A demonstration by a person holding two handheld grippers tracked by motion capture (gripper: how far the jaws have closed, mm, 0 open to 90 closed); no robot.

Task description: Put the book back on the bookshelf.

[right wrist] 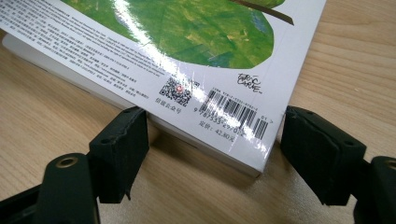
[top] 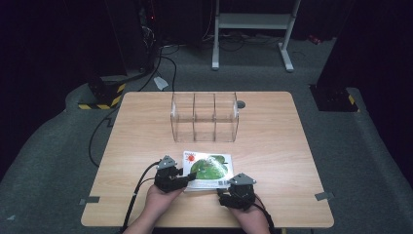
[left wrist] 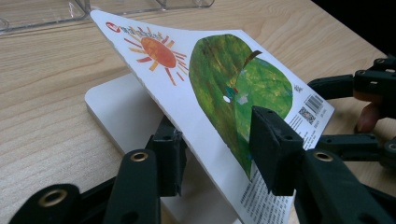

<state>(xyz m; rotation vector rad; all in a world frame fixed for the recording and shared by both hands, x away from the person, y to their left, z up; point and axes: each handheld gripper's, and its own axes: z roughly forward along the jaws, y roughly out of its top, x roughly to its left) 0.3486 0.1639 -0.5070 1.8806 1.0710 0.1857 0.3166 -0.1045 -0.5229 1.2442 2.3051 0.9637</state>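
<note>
The white picture book with a green leaf and an orange sun on its cover (top: 208, 169) lies low in the middle of the high view, on the near part of the light wooden desk (top: 272, 146). Its long axis runs across the frame, the sun toward the left and the barcode corner toward the lower right.

In the left gripper view the cover (left wrist: 219, 88) is lifted and tilted steeply off the white pages below, its sun end pointing to the upper left. The left gripper (left wrist: 219, 154) has one finger under the cover and one on top, clamped on its edge; the high view is too small to show this lift.

The right gripper (right wrist: 215, 154) has its fingers spread wide, one on each side of the barcode corner, near it but not gripping. The book's far end is cut off there.

Beyond the book, the clear plastic three-compartment organiser (top: 204, 117) stands at the frame's centre.
</note>
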